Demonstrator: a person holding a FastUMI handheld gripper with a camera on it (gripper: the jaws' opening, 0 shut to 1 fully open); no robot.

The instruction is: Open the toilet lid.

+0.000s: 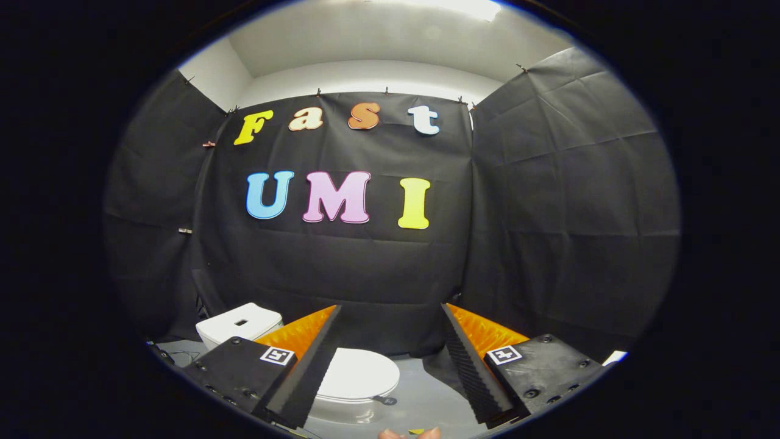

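The tongs are held spread wide, grasping nothing, with fingertips of a hand glimpsed just beneath them. Below and ahead, nearer the left finger than the right, the closed toilet lid is seen lying flat on the bowl. Its long axis is judged to run away toward the tank (hinge presumably there), beyond which the booth wall is hung.

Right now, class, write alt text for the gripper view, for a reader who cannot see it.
The gripper is open, its fingers spread apart above a white toilet whose lid lies closed just ahead of them. The tank stands behind, against the black cloth wall.
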